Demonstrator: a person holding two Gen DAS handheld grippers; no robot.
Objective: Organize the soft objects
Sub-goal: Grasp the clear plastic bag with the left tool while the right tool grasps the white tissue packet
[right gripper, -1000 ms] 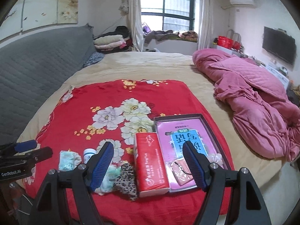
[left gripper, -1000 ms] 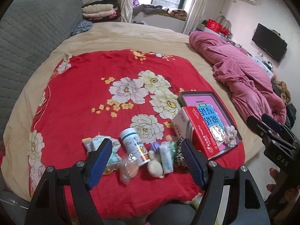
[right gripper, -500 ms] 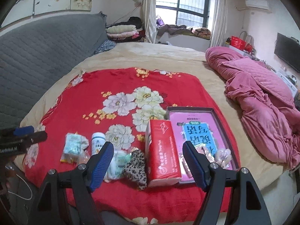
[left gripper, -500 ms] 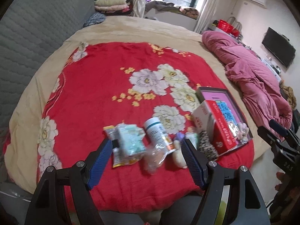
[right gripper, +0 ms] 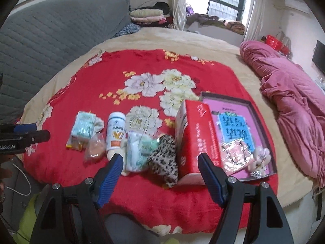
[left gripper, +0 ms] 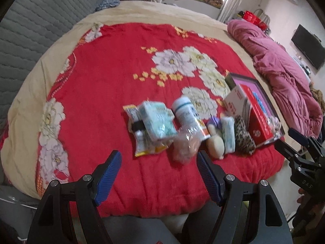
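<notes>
Both tools apart, empty; soft items in a row on the bed's near edge.

Your left tool (left gripper: 158, 169) and right tool (right gripper: 159, 173) hang w/ jaws wide, nothing betw. them. Nearest: leopard-print cloth (right gripper: 163, 158), limp, light; pinch a bunched fold mid-body. Beside it, tissue pack (right gripper: 135, 152), squashy, slick wrap; grip across short sides. White bottle (right gripper: 115, 134) rigid, prob. not yours. Further right, red tissue box (right gripper: 198, 140) leans on tray (right gripper: 262, 122).
</notes>
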